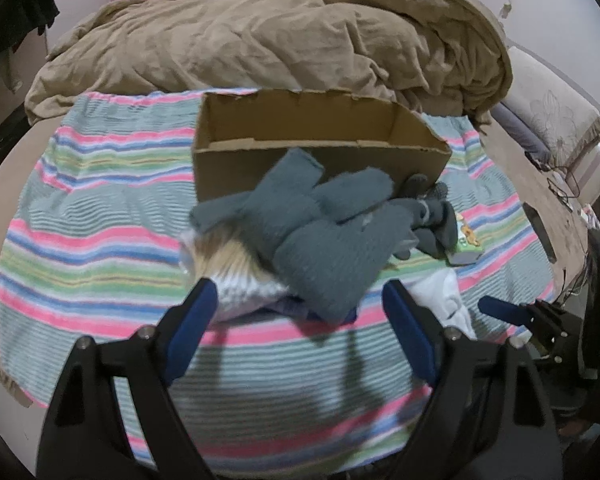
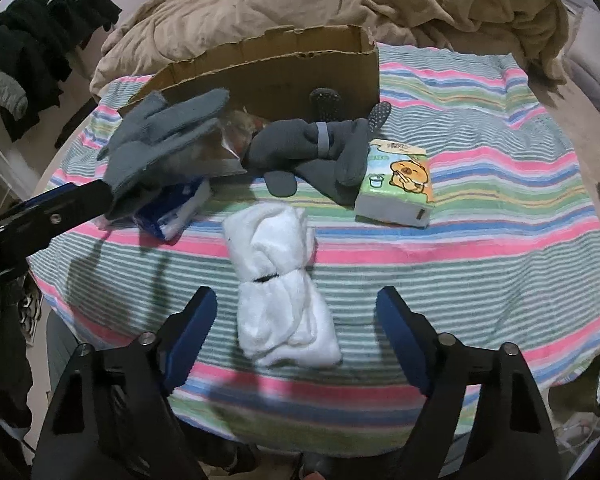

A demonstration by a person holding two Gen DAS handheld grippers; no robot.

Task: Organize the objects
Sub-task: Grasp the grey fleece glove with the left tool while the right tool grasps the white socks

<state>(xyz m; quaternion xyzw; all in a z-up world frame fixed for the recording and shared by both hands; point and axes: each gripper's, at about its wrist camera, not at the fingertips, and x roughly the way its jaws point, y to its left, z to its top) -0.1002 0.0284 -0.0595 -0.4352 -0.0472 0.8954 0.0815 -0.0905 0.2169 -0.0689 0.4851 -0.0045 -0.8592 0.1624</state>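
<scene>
A pair of grey knitted gloves (image 1: pixel 324 224) lies on a striped towel in front of an open cardboard box (image 1: pixel 312 144). My left gripper (image 1: pixel 300 304) is open, its fingers either side of the gloves' near end; in the right wrist view the gloves (image 2: pixel 160 136) look lifted at its tip. Under them lie a clear snack packet (image 1: pixel 220 256) and a blue-white pack (image 2: pixel 172 208). My right gripper (image 2: pixel 296 308) is open around the near end of a rolled white towel (image 2: pixel 280 276). Dark grey socks (image 2: pixel 316 148) and a tissue pack (image 2: pixel 396 184) lie by the box (image 2: pixel 280 72).
A tan duvet (image 1: pixel 260 36) is heaped behind the box. The striped towel (image 1: pixel 92 208) covers the bed's near part. Dark clothes (image 2: pixel 40 32) hang at the far left. Cables and a device (image 1: pixel 572 176) lie at the right edge.
</scene>
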